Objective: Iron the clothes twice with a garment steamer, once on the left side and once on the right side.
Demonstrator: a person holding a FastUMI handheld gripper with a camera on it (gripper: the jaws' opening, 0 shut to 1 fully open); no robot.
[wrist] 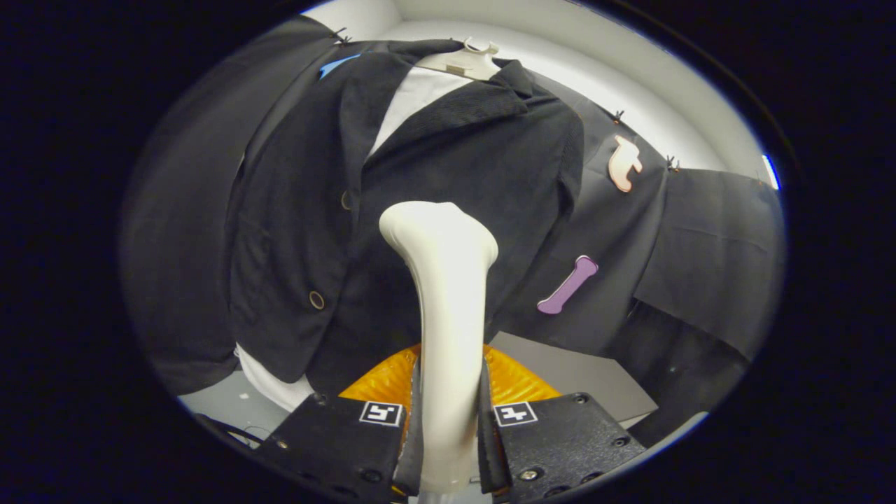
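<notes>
Gripper [448, 427] clamped tight on white steamer [448, 308] handle, both fingers pressing. Steamer head up against front of black jacket [420, 175], near middle buttons, prob so steam hits fabric. Jacket hangs on hanger [465, 61].

The gripper [448, 420] was held upright and clamped on the garment steamer [444, 294], both fingers [336, 441] pressed against the sides of its white handle.
</notes>
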